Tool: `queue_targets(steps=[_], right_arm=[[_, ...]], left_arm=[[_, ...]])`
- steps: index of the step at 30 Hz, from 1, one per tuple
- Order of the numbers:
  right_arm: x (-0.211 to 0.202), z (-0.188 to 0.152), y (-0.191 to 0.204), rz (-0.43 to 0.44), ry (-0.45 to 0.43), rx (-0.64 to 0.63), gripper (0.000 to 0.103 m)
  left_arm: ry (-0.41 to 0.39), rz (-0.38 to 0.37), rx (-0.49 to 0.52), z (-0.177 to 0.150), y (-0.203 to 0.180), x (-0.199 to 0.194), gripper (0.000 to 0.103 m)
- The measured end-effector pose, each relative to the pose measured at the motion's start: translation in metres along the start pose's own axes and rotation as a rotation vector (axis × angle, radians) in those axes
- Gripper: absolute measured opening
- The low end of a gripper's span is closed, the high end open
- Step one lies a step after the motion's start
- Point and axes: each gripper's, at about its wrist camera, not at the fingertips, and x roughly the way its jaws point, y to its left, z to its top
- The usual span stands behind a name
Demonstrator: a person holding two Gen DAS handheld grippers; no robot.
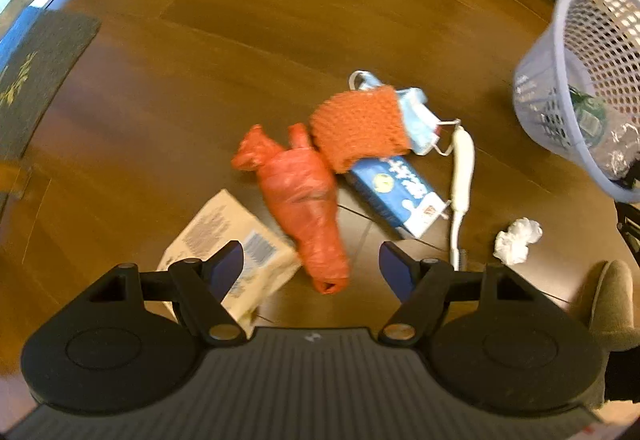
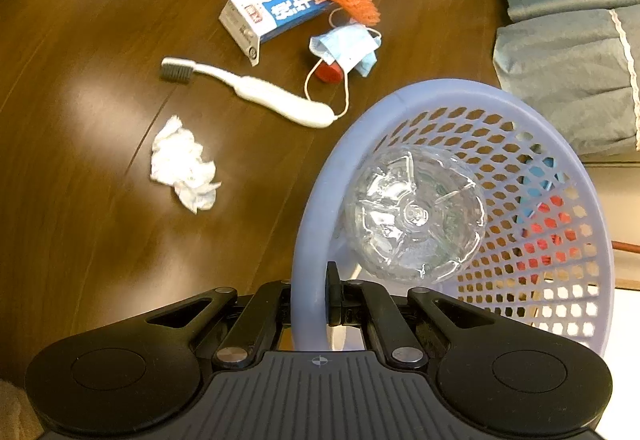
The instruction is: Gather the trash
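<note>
Left wrist view: the left gripper (image 1: 311,267), jaws spread, has the orange bag (image 1: 302,196) just ahead at centre frame, long axis running away upper-left (right gripper (image 2: 316,300) pinches the basket (image 2: 316,200) rim).

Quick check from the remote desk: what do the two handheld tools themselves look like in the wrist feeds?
Both match: black linkage arms with silver pivot pins, round black side housings and a ribbed grey base plate with a small centre mark. The left tool has dark blue pads on its fingers. The right tool shows black fingers. No cables or sleeves visible.
</note>
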Motion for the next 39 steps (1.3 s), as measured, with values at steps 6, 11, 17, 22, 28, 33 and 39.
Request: queue_targets(steps=[6, 11, 17, 22, 28, 33, 39], right_arm=[[-0.002, 0.002, -0.006, 0.016, 0.016, -0.009, 0.000], [-0.001, 0.000, -0.007, 0.033, 0.021, -0.062, 0.000], [0.003, 0.002, -0.021, 0.043, 0.029, -0.041, 0.000], [0.004, -0.004, -0.014, 0.027, 0.029, -0.006, 0.000], [0.003, -0.009, -0.010, 0.015, 0.033, 0.024, 0.000], [-0.002, -0.008, -0.012, 0.022, 0.028, 0.055, 0.000], [-0.003, -0.006, -0.009, 0.019, 0.015, 0.054, 0.000]], left_arm=[[-0.011, -0.039, 0.030, 0.005, -0.019, 0.000, 0.071], [-0.029, -0.102, 0.050, 0.000, -0.030, 0.016, 0.071], [-0.073, -0.147, -0.024, -0.019, -0.048, 0.041, 0.067], [-0.115, -0.233, 0.034, -0.041, -0.084, 0.048, 0.062], [-0.107, -0.308, 0.107, -0.058, -0.133, 0.070, 0.059], [-0.105, -0.332, 0.100, -0.057, -0.159, 0.092, 0.053], [-0.113, -0.320, 0.123, -0.056, -0.175, 0.116, 0.044]])
